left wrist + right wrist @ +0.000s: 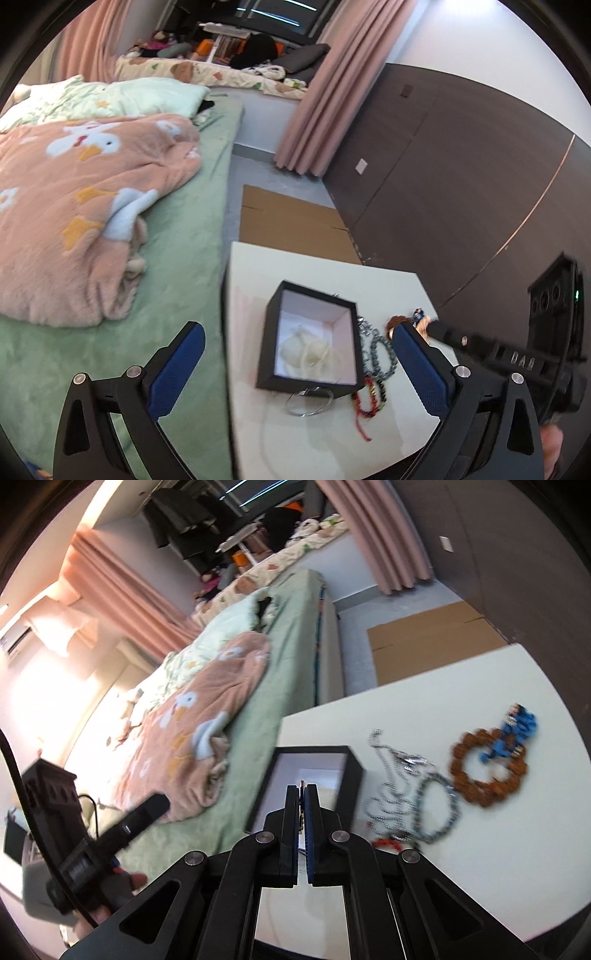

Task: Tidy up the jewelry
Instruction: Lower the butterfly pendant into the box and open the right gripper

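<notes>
Right tongs closed (gap unclear); brown bead bracelet visible here only.

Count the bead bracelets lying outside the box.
3: brown one farthest from the box, grey one beside the chain, red-black one at the box's near corner. More may be hidden.

The white worktop is bare along its near edge and in its far corner behind the open black square box. The box's raised walls block the middle. Just right of it, a tangle bars the way: silver chain, grey bead bracelet, red and dark bead strands. A thin metal ring lies against the box's near wall. The brown bead ring and blue beaded piece lie further right.
</notes>
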`<state>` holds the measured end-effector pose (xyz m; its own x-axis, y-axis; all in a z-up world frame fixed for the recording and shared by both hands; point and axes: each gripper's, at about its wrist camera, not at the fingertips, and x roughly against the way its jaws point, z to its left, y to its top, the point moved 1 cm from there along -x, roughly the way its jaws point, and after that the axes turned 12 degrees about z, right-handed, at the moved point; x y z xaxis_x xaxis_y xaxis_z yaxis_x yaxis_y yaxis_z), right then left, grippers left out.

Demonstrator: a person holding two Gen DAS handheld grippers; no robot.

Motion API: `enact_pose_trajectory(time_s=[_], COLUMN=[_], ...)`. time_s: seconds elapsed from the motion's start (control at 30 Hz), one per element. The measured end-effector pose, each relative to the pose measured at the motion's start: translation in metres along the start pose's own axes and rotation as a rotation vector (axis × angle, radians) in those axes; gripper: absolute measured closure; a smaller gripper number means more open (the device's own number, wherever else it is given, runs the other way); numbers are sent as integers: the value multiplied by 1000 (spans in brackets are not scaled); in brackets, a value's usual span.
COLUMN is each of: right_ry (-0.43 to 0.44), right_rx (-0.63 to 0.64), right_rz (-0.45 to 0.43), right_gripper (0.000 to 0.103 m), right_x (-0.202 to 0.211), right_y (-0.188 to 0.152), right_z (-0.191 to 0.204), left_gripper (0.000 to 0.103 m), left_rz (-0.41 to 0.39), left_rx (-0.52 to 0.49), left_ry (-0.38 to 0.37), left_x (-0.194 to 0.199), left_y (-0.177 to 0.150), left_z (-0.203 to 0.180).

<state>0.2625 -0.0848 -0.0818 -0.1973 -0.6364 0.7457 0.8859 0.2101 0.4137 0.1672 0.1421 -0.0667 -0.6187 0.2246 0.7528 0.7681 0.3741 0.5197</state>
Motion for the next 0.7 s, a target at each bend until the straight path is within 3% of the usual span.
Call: enact_pose_trajectory(time_s=[0.17, 0.23, 0.27, 0.33, 0.47, 0.7], right_ry=[34, 20, 10, 11, 9, -60], right_rx=[56, 49, 32, 20, -14, -87], right_rz=[-9, 24, 25, -11, 5, -9], right_gripper=[96, 56, 29, 26, 26, 26], right_x=[-12, -20, -21, -13, -5, 19], right_y=[11, 13, 12, 6, -7, -28], right_z=[25, 27, 25, 20, 3, -32], left_gripper=[2, 2, 2, 2, 2, 5], left_rz=[13, 18, 19, 22, 39, 84], left_rx=[19, 24, 26, 23, 11, -25], left_ry=[32, 44, 47, 54, 53, 38], left_x=[6, 8, 9, 10, 3, -17], left_y=[-12, -18, -20, -24, -31, -43], left_z=[12, 17, 19, 20, 18, 1])
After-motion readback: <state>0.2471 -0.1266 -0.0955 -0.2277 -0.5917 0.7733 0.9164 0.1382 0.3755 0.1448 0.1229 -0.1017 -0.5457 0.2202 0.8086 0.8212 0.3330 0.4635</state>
